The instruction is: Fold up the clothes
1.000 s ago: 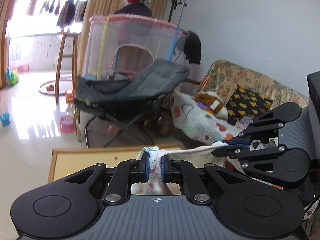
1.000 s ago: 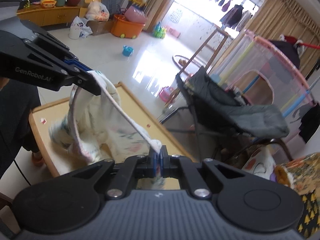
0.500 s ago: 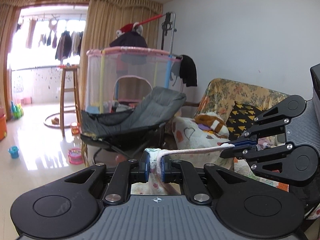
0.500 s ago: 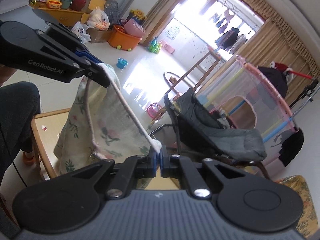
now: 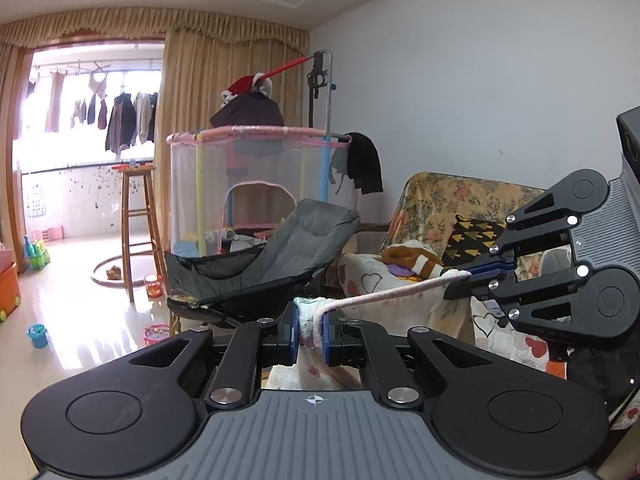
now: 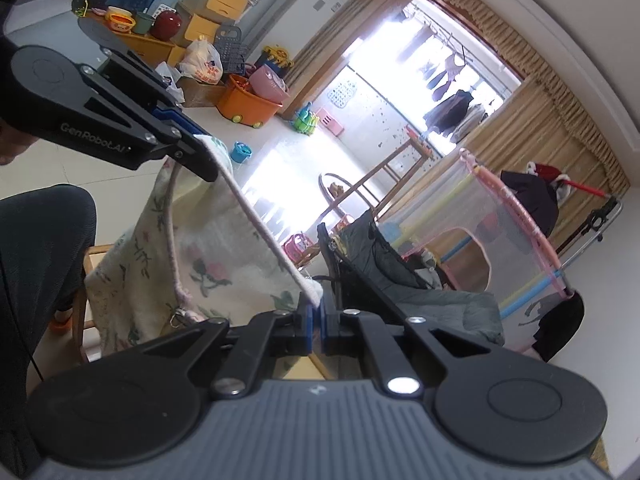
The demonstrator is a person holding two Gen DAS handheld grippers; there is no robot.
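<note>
I hold the floral garment (image 6: 208, 264) up in the air now, well above the wooden table (image 6: 90, 256) it was slumped on a second ago. My left gripper (image 5: 311, 326) is clamped on one corner of its pink-edged hem, and my right gripper (image 6: 316, 316) is clamped on the other. Between them the hem (image 5: 384, 294) has gone from a sagging loop to a taut, nearly straight line. The cloth now hangs down flat from that edge, its lower part over the table's near end, beside my dark-trousered knee (image 6: 40, 248). I judge the lift-and-spread step is about done: the piece is opened out, so laying it flat on the table for the first fold looks like the next job.
</note>
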